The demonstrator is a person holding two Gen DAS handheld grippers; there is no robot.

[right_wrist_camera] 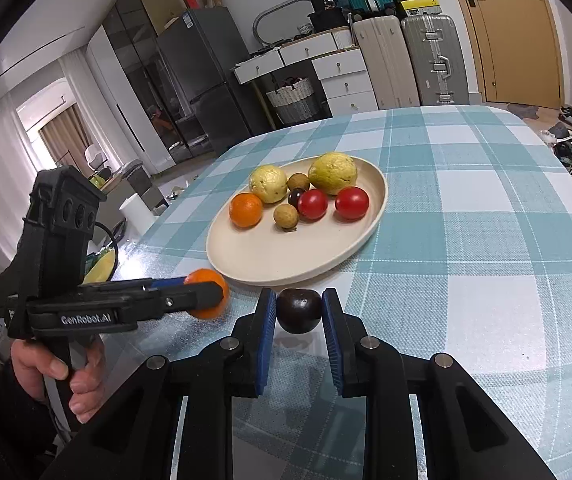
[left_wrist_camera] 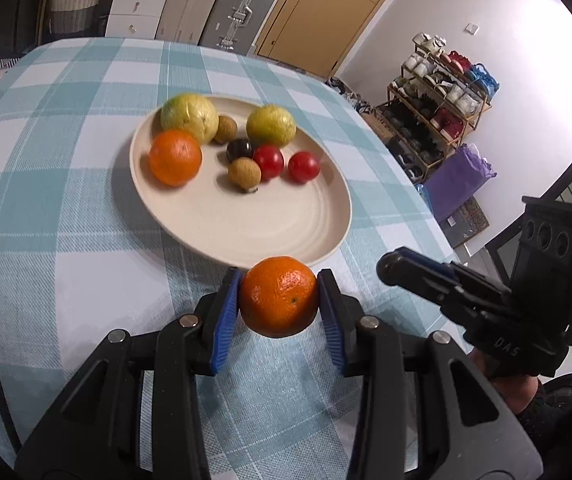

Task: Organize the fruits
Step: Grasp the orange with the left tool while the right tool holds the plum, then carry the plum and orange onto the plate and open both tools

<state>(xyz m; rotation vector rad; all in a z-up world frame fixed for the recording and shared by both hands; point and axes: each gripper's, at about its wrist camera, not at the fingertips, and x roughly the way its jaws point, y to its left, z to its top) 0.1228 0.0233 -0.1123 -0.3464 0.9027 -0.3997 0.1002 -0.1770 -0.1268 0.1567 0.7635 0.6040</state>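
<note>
My left gripper (left_wrist_camera: 279, 300) is shut on an orange (left_wrist_camera: 278, 296), held just above the checked tablecloth at the near rim of the cream plate (left_wrist_camera: 246, 232). In the right wrist view the same orange (right_wrist_camera: 202, 278) shows between the left gripper's fingers, left of the plate (right_wrist_camera: 286, 256). My right gripper (right_wrist_camera: 299, 312) is shut on a dark round plum (right_wrist_camera: 299, 310), just in front of the plate. On the plate lie another orange (right_wrist_camera: 246, 210), two yellow-green fruits (right_wrist_camera: 268, 183), two red fruits (right_wrist_camera: 352, 203), two small brown fruits (right_wrist_camera: 286, 216) and a dark one (right_wrist_camera: 295, 196).
The table with its blue-and-white checked cloth (right_wrist_camera: 466, 220) ends close on the left, where a person's hand (right_wrist_camera: 62, 376) holds the left gripper's handle. Suitcases (right_wrist_camera: 430, 60), drawers and a wicker basket stand behind the table. A shoe rack (left_wrist_camera: 438, 108) stands to the right.
</note>
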